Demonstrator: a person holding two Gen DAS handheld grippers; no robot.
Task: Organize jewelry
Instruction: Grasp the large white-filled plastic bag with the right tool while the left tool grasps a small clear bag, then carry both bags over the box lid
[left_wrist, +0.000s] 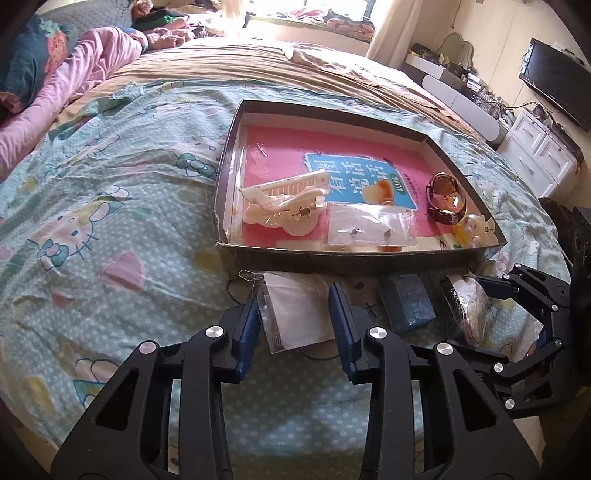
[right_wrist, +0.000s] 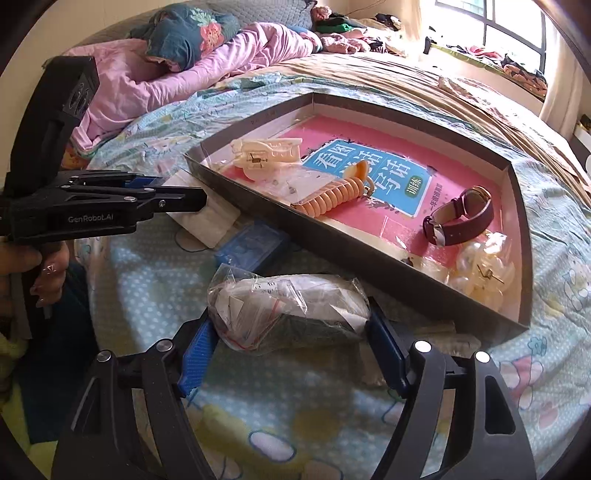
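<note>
While the left gripper (left_wrist: 295, 314) hangs low over the bedspread (left_wrist: 110, 221), its wrist view shows the jaws set moderately apart on either side of a flat white packet (left_wrist: 295, 310) in a clear sleeve, which lies just in front of the near wall of the shallow cardboard tray (left_wrist: 369, 258); whether the blue pads (left_wrist: 341, 314) touch the packet cannot be told. To the right of that packet, also in front of the tray wall, lies a small blue box (left_wrist: 406, 301), and beyond it a crumpled clear bag (left_wrist: 467, 301) sits at the tips of the right gripper (left_wrist: 480, 286). Inside the tray, a cream hair claw clip (left_wrist: 284, 201) rests at the left, a clear earring bag (left_wrist: 371, 225) near the front wall, and a wristwatch (left_wrist: 445, 199) at the right. From the right wrist view, the right gripper (right_wrist: 291, 332) stands wide open with the crumpled clear bag (right_wrist: 288, 310) between its pads (right_wrist: 197, 349), outside the tray (right_wrist: 369, 258) and close to its near wall; a firm grip is not evident. Within the tray lie the claw clip (right_wrist: 264, 155), a coiled orange hair tie (right_wrist: 332, 199), the wristwatch (right_wrist: 460, 218), and a pale second clip (right_wrist: 480, 273) in the near right corner. Left of the tray, the left gripper (right_wrist: 199, 201) reaches over the white packet (right_wrist: 207, 219), with the blue box (right_wrist: 251, 245) beside it.
</note>
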